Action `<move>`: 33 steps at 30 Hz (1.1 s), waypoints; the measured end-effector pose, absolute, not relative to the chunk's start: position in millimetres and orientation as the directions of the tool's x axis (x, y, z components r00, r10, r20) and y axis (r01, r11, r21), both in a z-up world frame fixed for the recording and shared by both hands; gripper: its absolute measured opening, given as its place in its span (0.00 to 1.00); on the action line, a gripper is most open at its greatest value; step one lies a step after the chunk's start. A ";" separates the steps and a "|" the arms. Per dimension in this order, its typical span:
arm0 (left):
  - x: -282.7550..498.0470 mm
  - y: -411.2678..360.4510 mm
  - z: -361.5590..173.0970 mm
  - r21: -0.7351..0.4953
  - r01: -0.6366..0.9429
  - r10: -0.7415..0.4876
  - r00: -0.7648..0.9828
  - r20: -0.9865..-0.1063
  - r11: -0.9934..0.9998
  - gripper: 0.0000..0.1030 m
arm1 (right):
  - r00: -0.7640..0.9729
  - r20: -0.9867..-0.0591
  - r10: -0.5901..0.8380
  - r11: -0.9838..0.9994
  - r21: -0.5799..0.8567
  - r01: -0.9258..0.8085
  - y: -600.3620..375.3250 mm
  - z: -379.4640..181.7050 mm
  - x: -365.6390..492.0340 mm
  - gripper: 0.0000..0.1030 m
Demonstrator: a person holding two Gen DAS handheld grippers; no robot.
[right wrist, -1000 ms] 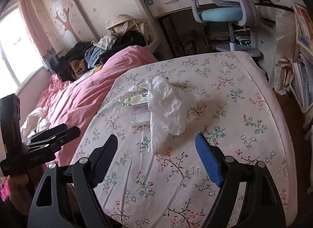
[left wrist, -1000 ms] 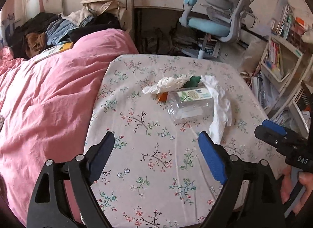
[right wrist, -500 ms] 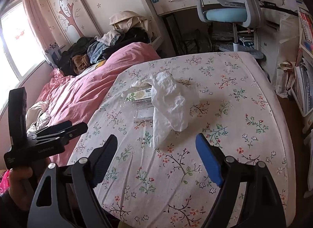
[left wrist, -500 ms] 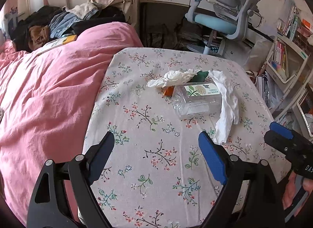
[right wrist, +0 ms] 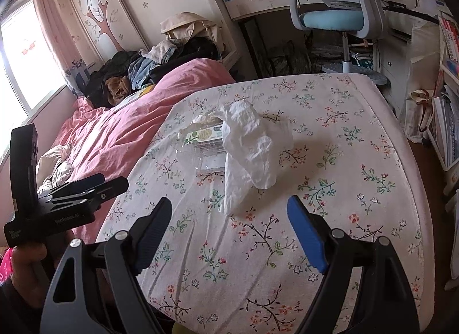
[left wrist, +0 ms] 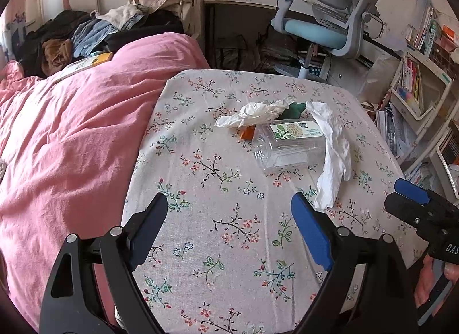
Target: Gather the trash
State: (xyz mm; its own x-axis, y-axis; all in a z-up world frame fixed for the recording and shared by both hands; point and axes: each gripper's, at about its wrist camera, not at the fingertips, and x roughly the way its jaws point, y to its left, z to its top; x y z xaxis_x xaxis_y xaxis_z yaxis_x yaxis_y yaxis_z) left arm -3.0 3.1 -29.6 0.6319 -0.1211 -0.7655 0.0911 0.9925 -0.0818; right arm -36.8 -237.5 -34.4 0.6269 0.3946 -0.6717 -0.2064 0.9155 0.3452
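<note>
A: Left wrist view: the left gripper (left wrist: 229, 230) hangs over the near part of the table (left wrist: 229, 248), jaws spread wide, nothing between them. Floral cloth lies bare from the fingers up to the trash.

B: And the edges?

A: The table's left edge butts against a pink duvet (left wrist: 71, 139). The far edge faces a chair (left wrist: 324, 29) and desk; the right edge drops toward shelves (left wrist: 418, 84).

B: Right wrist view: the right gripper (right wrist: 229, 227) is likewise wide open and holds nothing, over the near cloth, just short of the tissue (right wrist: 249, 150). To the right the cloth runs bare to the rim.

A: Where's the trash?

B: Mid-table, in one cluster. A clear jar (left wrist: 289, 144) lies on its side, green label up. I cannot tell what, if anything, is inside. The long tissue drapes over its right end and trails toward us.

A: A second wad (left wrist: 252, 113) touches the jar's far left, with an orange scrap (left wrist: 247, 133) under it and something dark green (left wrist: 295, 110) behind.
</note>
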 end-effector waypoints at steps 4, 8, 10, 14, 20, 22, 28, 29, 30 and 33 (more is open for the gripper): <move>-3.2 2.1 -29.1 -0.072 0.097 -0.117 0.632 -0.766 0.993 0.83 | 0.626 -0.673 0.393 0.916 0.343 -0.206 -236.9 -34.3 -37.0 0.79; -3.3 0.1 -29.3 -0.063 0.100 -0.112 0.633 -0.766 0.993 0.84 | 0.627 -0.673 0.393 0.916 0.345 -0.205 -237.0 -34.5 -36.7 0.79; -3.5 -0.6 -29.4 -0.057 0.098 -0.106 0.633 -0.766 0.994 0.84 | 0.628 -0.672 0.393 0.916 0.346 -0.203 -237.4 -34.8 -37.0 0.79; -5.3 0.8 -26.8 -0.060 0.097 -0.108 0.642 -0.759 0.993 0.84 | 0.623 -0.682 0.383 0.921 0.332 -0.203 -234.9 -37.4 -36.4 0.79; -7.5 2.5 -23.4 -0.071 0.102 -0.121 0.651 -0.749 0.992 0.84 | 0.621 -0.688 0.377 0.925 0.318 -0.210 -229.0 -37.9 -36.0 0.79; -8.9 1.1 -22.3 -0.069 0.109 -0.124 0.656 -0.745 0.992 0.84 | 0.618 -0.692 0.373 0.927 0.306 -0.217 -226.6 -38.4 -35.9 0.79; -9.4 -1.5 -22.9 -0.064 0.114 -0.124 0.656 -0.745 0.991 0.84 | 0.612 -0.704 0.362 0.932 0.285 -0.223 -223.3 -40.9 -33.1 0.79; -9.7 -1.6 -22.9 -0.064 0.115 -0.124 0.657 -0.744 0.991 0.84 | 0.610 -0.705 0.362 0.932 0.286 -0.222 -223.1 -41.4 -32.5 0.79; -9.8 -1.9 -22.9 -0.065 0.115 -0.125 0.657 -0.743 0.991 0.84 | 0.608 -0.706 0.362 0.932 0.287 -0.221 -223.2 -42.2 -31.4 0.79; -10.1 -3.1 -23.5 -0.063 0.118 -0.126 0.657 -0.743 0.991 0.84 | 0.599 -0.712 0.366 0.930 0.294 -0.219 -222.4 -44.9 -27.2 0.79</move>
State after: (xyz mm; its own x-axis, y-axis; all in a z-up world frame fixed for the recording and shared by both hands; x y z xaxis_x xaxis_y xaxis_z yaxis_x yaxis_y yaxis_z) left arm -10.1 -3.1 -23.5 0.6570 -0.1258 -0.7434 0.1184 0.9910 -0.0631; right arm -27.2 -222.4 -44.9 0.5991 0.3662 -0.7121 -0.2189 0.9303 0.2942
